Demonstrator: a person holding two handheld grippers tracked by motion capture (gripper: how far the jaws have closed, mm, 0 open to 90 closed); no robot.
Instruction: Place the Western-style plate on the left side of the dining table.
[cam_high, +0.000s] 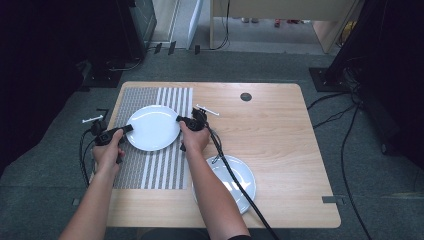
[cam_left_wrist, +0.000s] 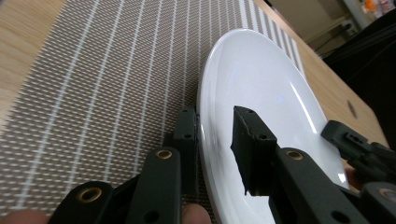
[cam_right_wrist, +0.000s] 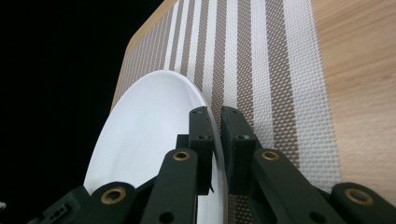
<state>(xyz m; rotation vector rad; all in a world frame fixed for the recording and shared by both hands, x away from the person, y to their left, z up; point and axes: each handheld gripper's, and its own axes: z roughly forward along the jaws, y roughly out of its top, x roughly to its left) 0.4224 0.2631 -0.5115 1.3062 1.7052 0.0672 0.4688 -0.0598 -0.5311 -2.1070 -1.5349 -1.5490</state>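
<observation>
White plate lies on striped mat, centre-left of the high view. Left tool straddles the rim, jaws parted; right tool pinches the opposite rim. Risk: one-sided grip tips or drags the plate.
</observation>
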